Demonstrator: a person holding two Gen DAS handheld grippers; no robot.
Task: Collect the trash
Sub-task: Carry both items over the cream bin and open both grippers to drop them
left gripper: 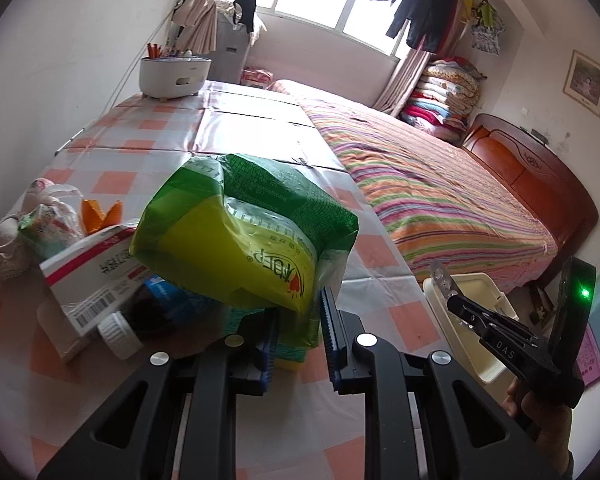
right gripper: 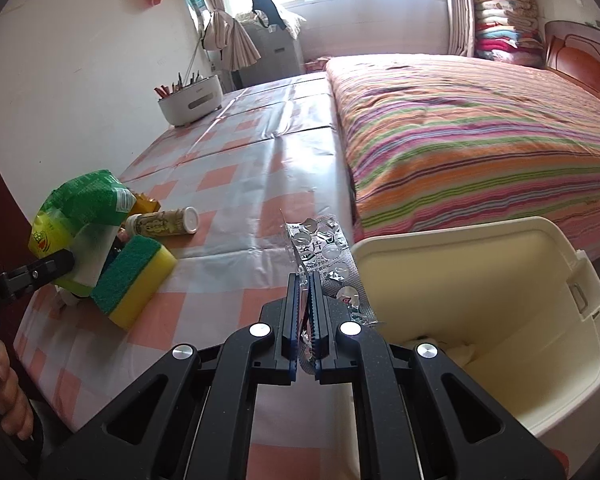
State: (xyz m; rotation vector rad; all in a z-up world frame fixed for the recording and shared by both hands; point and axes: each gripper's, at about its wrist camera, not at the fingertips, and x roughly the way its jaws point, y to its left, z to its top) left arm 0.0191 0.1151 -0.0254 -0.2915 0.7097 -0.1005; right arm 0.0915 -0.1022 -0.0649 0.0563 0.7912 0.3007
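In the left wrist view my left gripper [left gripper: 298, 314] is shut on the lower edge of a crumpled green and yellow plastic bag [left gripper: 244, 232], held above the checked tablecloth [left gripper: 160, 128]. In the right wrist view my right gripper [right gripper: 306, 280] is shut on a silver blister pack [right gripper: 328, 256] with emptied pockets, just left of the rim of a cream bin [right gripper: 460, 232]. The bin stands between table and bed and has some pale scraps at its bottom. The right wrist view also shows the left gripper [right gripper: 66, 260] with the bag [right gripper: 84, 204] at far left. The right gripper [left gripper: 458, 306] is in the left view too, above the bin [left gripper: 480, 284].
On the table lie a green and yellow sponge [right gripper: 136, 280], a small white-capped bottle [right gripper: 164, 222], a red and white box [left gripper: 92, 280], a dark bottle [left gripper: 140, 320] and a white pencil holder [left gripper: 174, 74]. A striped bed [right gripper: 480, 128] runs along the table's right side.
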